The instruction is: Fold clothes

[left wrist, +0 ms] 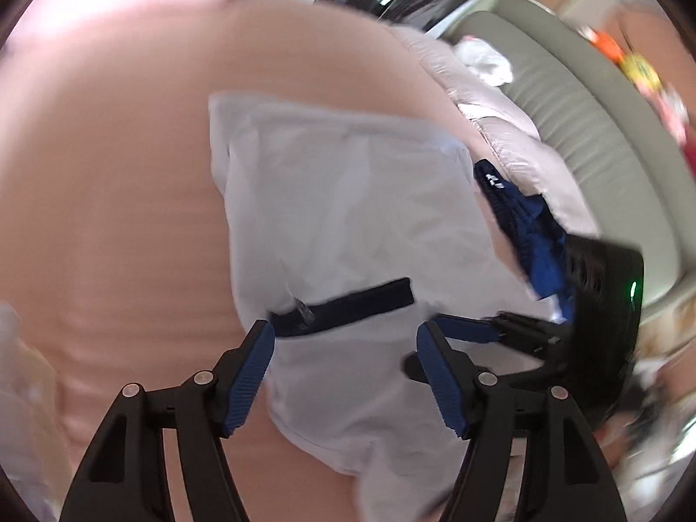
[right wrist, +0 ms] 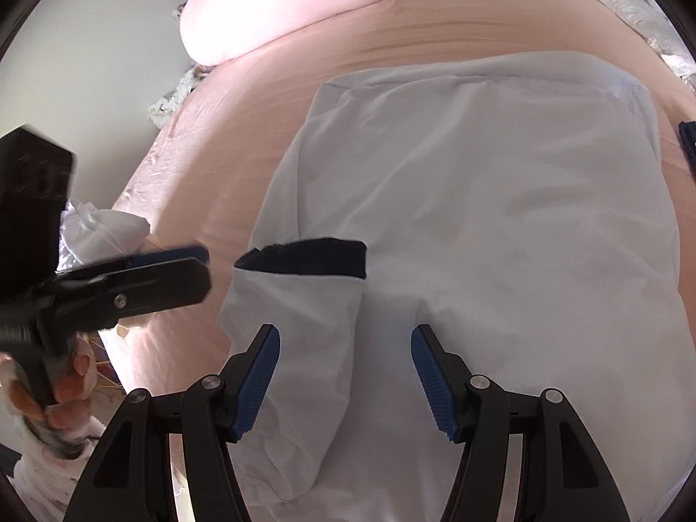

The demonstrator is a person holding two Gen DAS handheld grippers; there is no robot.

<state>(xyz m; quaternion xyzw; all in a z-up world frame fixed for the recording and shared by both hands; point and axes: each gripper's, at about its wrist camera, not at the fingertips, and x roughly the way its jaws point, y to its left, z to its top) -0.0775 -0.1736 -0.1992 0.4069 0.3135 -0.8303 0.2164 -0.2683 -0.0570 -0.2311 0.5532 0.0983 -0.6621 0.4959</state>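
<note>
White cotton garment (right wrist: 470, 200) with a dark navy cuff band (right wrist: 304, 256) lies spread flat on the peach-pink bed sheet (right wrist: 269, 139), filling centre and right of the right wrist view; one sleeve folded across the body at lower centre. Left wrist view: same garment (left wrist: 348, 200) mid-frame, blurred.

Right tool (right wrist: 343, 374): blue-padded fingers apart, nothing between them, hovering over the sleeve. Left tool (left wrist: 343, 369): fingers apart, empty, above the garment near the cuff band (left wrist: 343, 302). Left tool also shows at the left edge of the right wrist view (right wrist: 174, 269), gripped by a hand (right wrist: 56, 387).

Pale pink pillow (right wrist: 278, 4) upper left. Crumpled blue cloth (left wrist: 526, 226) right of the garment, by a grey padded bed edge (left wrist: 600, 139).
</note>
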